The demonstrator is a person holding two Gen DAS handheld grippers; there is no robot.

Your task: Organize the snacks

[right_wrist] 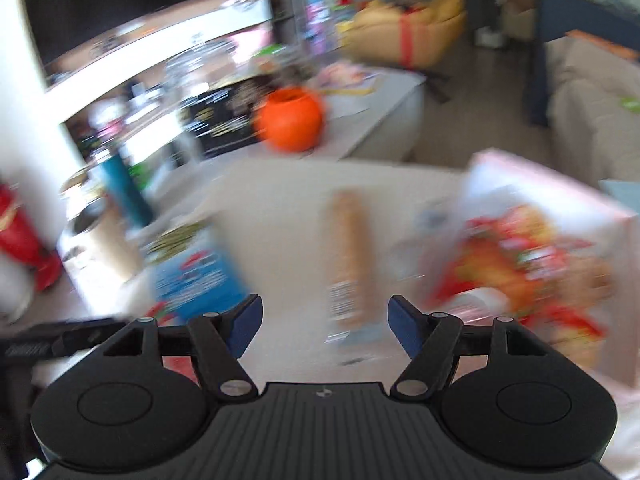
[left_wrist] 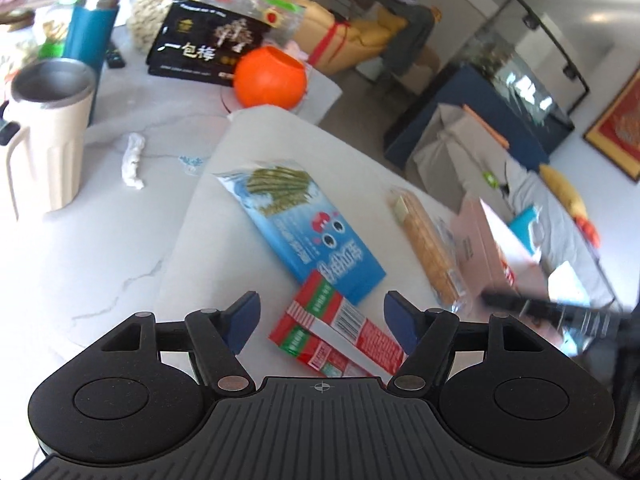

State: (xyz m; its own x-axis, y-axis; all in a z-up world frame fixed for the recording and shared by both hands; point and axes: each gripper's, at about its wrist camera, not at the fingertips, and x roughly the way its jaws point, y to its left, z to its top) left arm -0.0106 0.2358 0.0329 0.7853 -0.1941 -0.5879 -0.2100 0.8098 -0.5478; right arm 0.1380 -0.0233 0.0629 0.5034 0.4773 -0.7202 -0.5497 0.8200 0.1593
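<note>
Showing only L view: red-green box

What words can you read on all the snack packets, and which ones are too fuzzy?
"一包棒" in big white letters on the black bag.
Blue packet: large white characters, upside down, not readable for sure.
Red and green boxes: small print and barcode, too small.
Pink box and biscuit sleeve: too blurred.

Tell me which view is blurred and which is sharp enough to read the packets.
Left wrist view: mostly sharp, the blue packet and red boxes legible, only the pink box at right smeared. Right wrist view: motion blur throughout, the cracker sleeve streaked.
</note>
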